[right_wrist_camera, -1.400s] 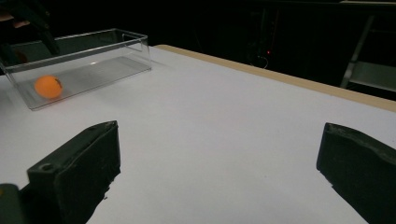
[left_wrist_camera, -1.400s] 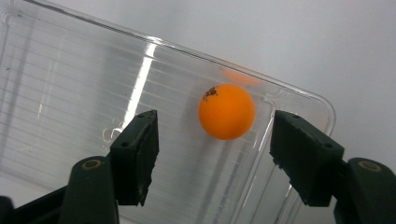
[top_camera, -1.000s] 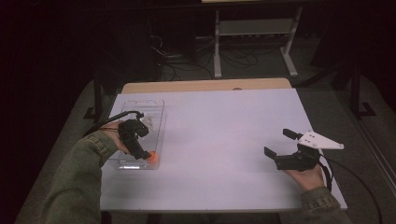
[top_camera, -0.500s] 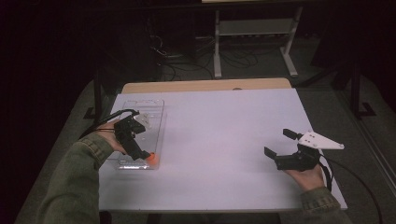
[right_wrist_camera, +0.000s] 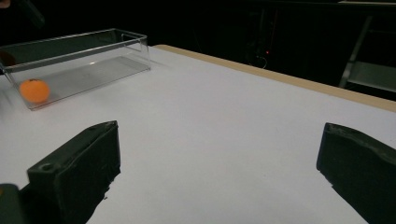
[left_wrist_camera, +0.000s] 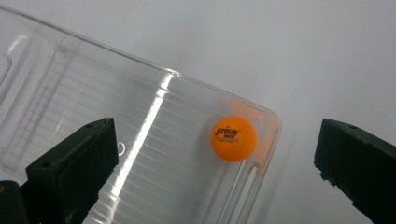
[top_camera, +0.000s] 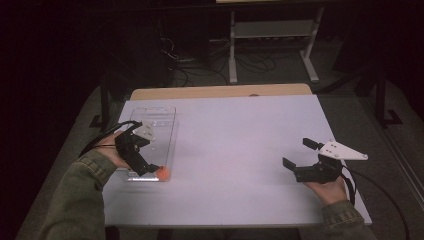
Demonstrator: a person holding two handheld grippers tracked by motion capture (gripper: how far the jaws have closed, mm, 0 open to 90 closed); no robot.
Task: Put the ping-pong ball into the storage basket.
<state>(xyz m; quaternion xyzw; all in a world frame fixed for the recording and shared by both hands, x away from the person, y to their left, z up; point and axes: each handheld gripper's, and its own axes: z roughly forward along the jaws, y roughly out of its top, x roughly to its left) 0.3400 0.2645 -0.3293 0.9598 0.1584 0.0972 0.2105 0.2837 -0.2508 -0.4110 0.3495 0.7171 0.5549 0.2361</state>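
Note:
An orange ball (top_camera: 163, 173) lies in the near right corner of a clear plastic tray (top_camera: 160, 112) at the table's left. My left gripper (top_camera: 149, 167) hangs just above and left of it. In the left gripper view the ball (left_wrist_camera: 232, 138) rests free on the ribbed floor of the tray (left_wrist_camera: 168, 72), and my left gripper (left_wrist_camera: 212, 133) is open, its jaws having just been opening with no pad on the ball. My right gripper (top_camera: 300, 153) stands open over the bare table at the right. In its own view my right gripper (right_wrist_camera: 219, 133) holds nothing, with the ball (right_wrist_camera: 34, 90) and tray (right_wrist_camera: 93, 35) far off.
The white table top (top_camera: 240, 140) has a wooden strip (top_camera: 220, 91) along its far edge. Behind the table are a metal stand (top_camera: 272, 30) and loose cables on the dark floor. A cable trails from each gripper.
My left gripper has drawn back a little from the ball, up and toward the left. The ball stays in the tray's near corner. The right hand has kept still.

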